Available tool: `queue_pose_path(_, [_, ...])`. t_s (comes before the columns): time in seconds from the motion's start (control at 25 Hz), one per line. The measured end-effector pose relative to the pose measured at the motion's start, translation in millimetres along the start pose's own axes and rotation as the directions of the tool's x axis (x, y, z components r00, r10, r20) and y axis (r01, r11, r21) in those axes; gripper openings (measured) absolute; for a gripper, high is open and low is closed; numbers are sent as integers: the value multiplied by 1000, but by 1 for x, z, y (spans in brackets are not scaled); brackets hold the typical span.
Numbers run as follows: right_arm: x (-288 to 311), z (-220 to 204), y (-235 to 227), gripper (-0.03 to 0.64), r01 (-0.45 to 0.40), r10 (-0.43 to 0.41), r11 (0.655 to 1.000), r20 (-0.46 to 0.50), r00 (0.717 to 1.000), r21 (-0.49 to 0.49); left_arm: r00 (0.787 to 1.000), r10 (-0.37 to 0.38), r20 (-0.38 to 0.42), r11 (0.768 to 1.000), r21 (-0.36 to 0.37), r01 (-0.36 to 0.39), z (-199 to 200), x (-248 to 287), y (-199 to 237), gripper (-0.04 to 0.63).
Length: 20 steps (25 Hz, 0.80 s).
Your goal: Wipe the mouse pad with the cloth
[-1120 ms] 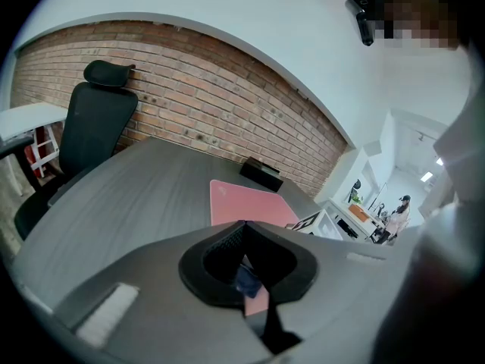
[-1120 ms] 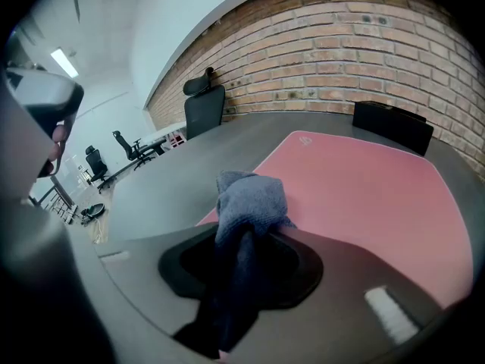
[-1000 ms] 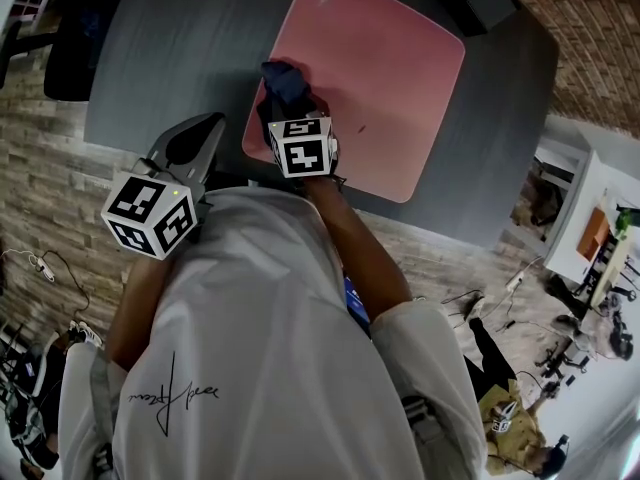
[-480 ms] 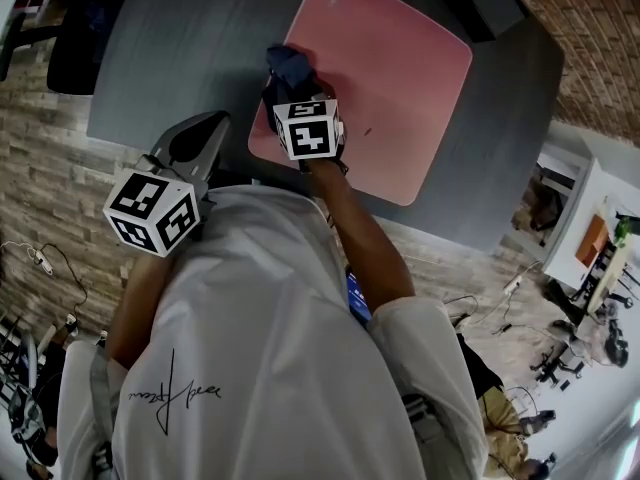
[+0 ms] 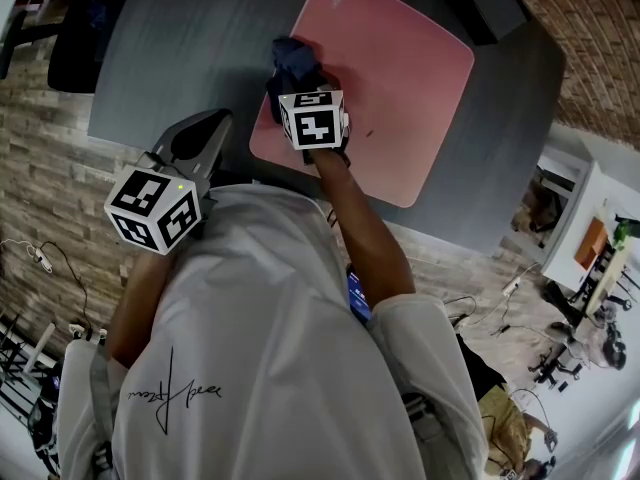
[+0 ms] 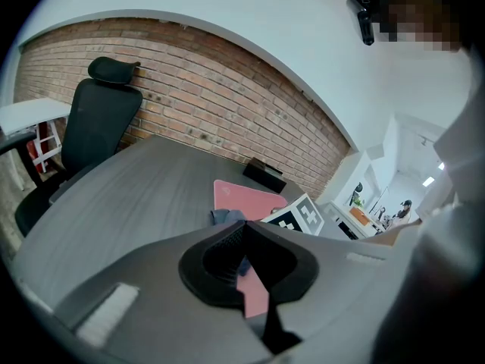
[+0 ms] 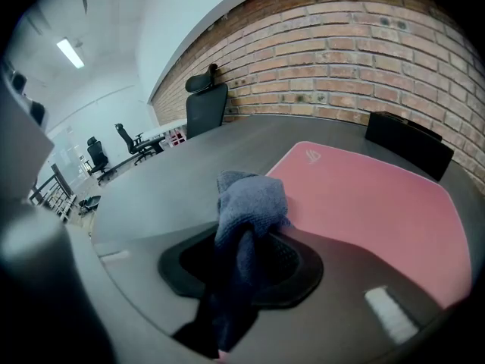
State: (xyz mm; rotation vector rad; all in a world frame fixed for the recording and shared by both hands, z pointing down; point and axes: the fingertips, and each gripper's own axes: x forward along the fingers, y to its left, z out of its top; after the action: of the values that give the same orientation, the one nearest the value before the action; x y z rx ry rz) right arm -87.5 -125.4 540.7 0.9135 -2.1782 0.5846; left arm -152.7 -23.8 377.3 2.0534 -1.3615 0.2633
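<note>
The head camera looks steeply down from high up onto the grey table. Each gripper camera sits low and close behind its own jaws and looks forward across the table top toward the brick wall. All three views share the pink mouse pad.

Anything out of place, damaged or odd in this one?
Only a small dark speck on the pink mouse pad, just right of the right gripper. The pad lies flat, roughly square to the near edge of the table. The cloth is bunched in the right tongs, nothing spilled.
</note>
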Motion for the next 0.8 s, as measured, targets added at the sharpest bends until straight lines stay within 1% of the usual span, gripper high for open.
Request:
queue_pose_path(0.2, [4, 6, -6, 114, 1, -1, 1000, 3, 1000, -1, 1000, -6, 19, 1000, -28, 6, 2, -1, 2, 14])
queue_pose_path(0.56, [9, 14, -17, 115, 13, -13, 1000, 7, 1000, 1, 999, 26, 25, 999, -41, -25, 2, -5, 9, 14])
queue_pose_path(0.8, [12, 21, -29, 115, 28, -28, 999, 14, 1000, 18, 999, 24, 28, 999, -42, -23, 5, -5, 10, 14])
